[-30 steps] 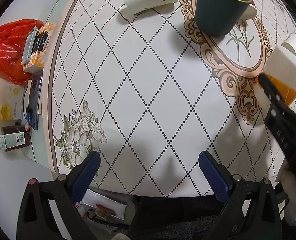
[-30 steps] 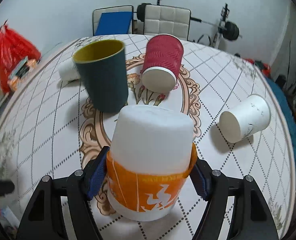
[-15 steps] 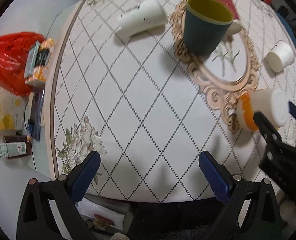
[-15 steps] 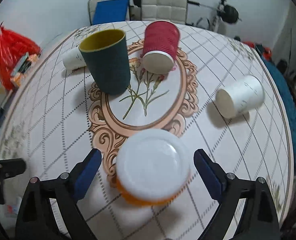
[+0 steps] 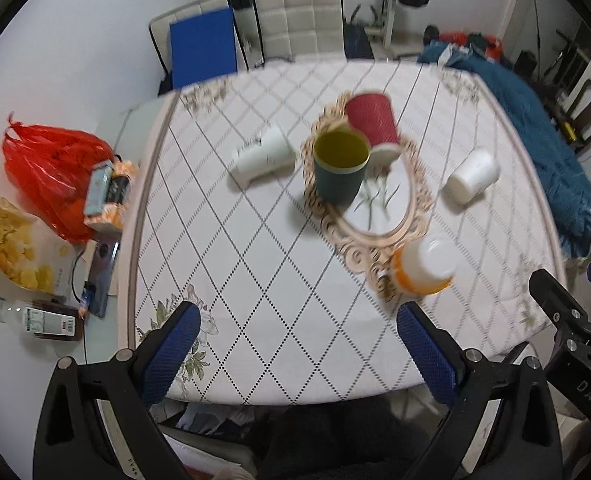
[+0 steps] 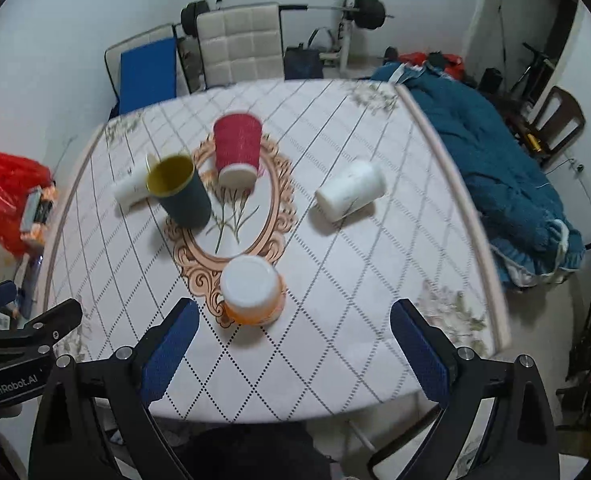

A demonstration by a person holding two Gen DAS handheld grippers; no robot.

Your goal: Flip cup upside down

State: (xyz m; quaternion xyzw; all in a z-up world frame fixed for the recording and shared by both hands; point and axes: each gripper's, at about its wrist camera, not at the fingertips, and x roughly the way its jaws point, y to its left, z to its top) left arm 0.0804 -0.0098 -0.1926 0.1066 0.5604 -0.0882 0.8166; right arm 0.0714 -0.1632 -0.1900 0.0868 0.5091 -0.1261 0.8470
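An orange and white cup (image 6: 252, 293) stands upside down on the table near the front edge of the oval pattern; it also shows in the left wrist view (image 5: 424, 265). My right gripper (image 6: 293, 346) is open and empty, pulled back above the table's near edge, apart from the cup. My left gripper (image 5: 305, 354) is open and empty, also held back over the near edge. A dark green cup (image 6: 179, 190) stands upright. A red cup (image 6: 237, 148) stands upside down. Two white cups (image 6: 351, 190) (image 6: 129, 188) lie on their sides.
The patterned table (image 6: 375, 280) has a blue blanket (image 6: 495, 168) at its right. A red bag (image 5: 51, 172) and snack packs lie on a side surface at the left. Chairs and gym equipment (image 6: 359, 4) stand behind the table.
My right gripper opened, let go of the orange and white cup, which now stands upside down on the table, and drew back. Both grippers rose and moved away from the table.
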